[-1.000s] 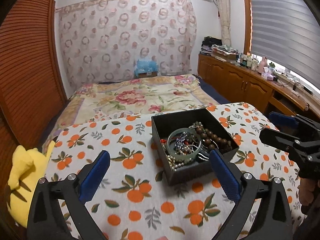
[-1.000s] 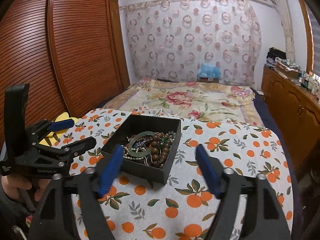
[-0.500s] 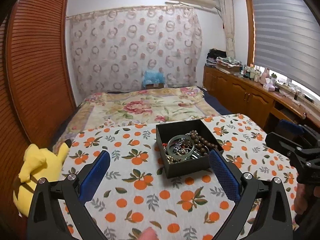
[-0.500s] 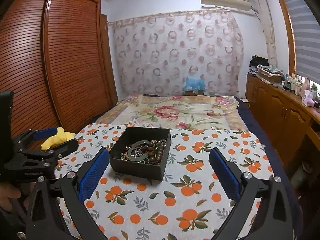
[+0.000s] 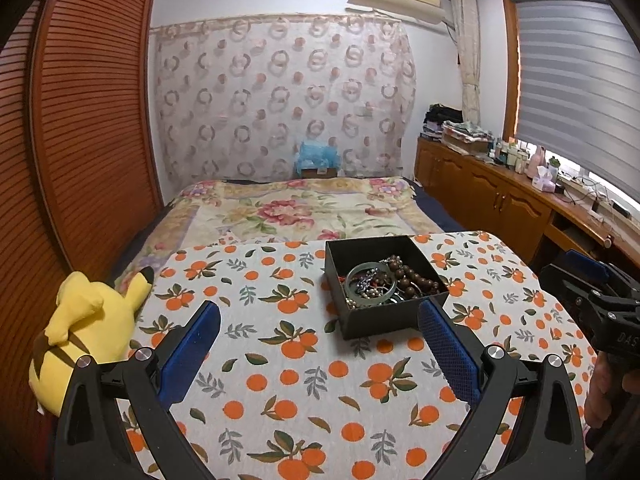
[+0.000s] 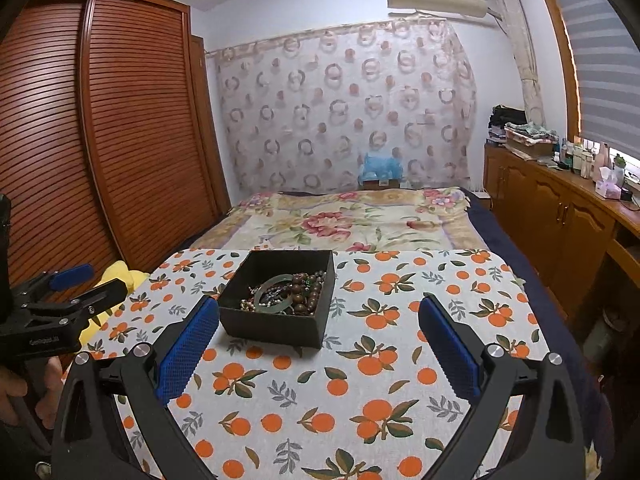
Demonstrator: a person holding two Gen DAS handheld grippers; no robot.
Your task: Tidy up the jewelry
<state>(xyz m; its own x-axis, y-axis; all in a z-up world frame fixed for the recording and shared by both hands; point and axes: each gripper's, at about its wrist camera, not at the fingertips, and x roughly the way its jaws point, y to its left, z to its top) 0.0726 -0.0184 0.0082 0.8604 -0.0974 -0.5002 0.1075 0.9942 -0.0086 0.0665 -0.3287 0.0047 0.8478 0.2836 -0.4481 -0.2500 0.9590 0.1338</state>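
A black open box [image 5: 378,325] stands on the orange-print tablecloth [image 5: 280,360]; it also shows in the right wrist view [image 6: 272,326]. It holds a green bangle [image 5: 370,277], brown bead strands [image 5: 416,278] and tangled chains. In the right wrist view the bangle [image 6: 269,289] and beads [image 6: 308,292] lie in the same heap. My left gripper [image 5: 319,354] is open and empty, back from the box, which sits ahead and right. My right gripper [image 6: 319,352] is open and empty, with the box ahead and left. Each gripper shows at the edge of the other's view.
A yellow plush toy [image 5: 86,332] lies at the table's left edge. Beyond the table is a bed with a floral cover [image 5: 296,212]. A slatted wooden wardrobe [image 6: 100,140] stands left, wooden cabinets [image 5: 500,200] with clutter right.
Both grippers have pulled back and risen from the box, which now looks smaller and farther. The right gripper's jaws have opened wider. The jewelry in the box has not moved.
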